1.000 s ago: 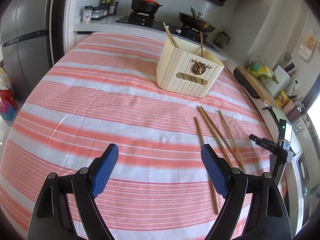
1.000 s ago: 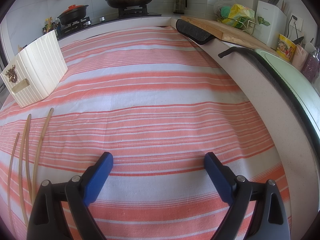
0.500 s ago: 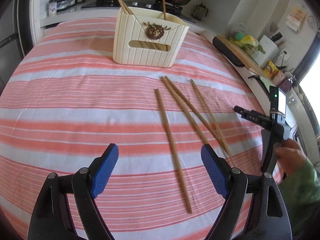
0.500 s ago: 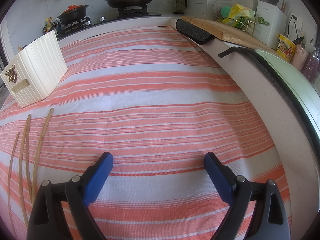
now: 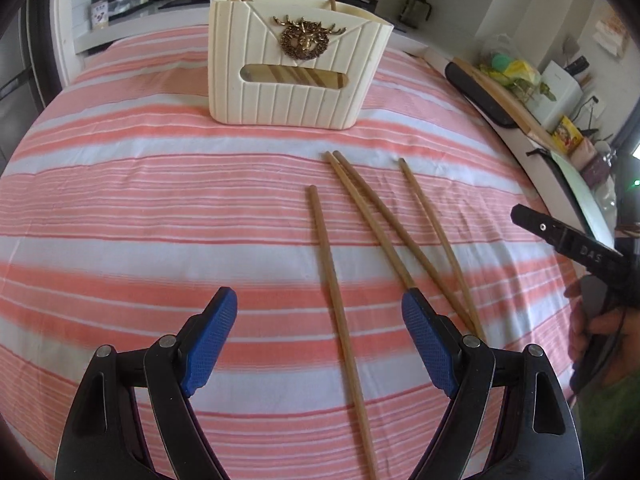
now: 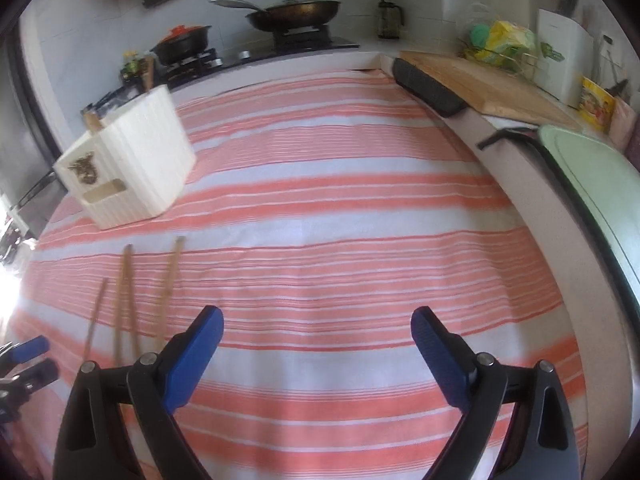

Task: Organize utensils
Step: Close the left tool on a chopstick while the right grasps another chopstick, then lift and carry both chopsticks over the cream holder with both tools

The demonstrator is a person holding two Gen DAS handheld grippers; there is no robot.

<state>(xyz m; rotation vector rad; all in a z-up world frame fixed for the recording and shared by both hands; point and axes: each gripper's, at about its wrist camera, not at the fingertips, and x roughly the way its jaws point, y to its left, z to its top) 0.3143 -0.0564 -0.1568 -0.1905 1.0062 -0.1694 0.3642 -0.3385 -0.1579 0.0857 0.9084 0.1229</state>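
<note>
Several wooden chopsticks [image 5: 384,236] lie loose on the striped cloth in front of a cream utensil holder [image 5: 296,68] that has a few chopsticks standing in it. My left gripper [image 5: 320,340] is open, low over the cloth, and the leftmost chopstick [image 5: 336,300] runs between its fingers. My right gripper [image 6: 316,352] is open and empty over bare cloth, to the right of the chopsticks [image 6: 168,288]. The holder [image 6: 128,172] shows at the left of the right wrist view.
The striped cloth [image 5: 120,200] covers the table. A stove with a wok [image 6: 296,12] and a black pot [image 6: 184,40] stands behind. A wooden board [image 6: 480,84] and a dark mat [image 6: 428,88] lie on the counter at the right.
My left gripper has moved forward and right, closer to the chopsticks and the holder. My right gripper has lifted and shifted; its view now takes in the left gripper's fingertips at lower left.
</note>
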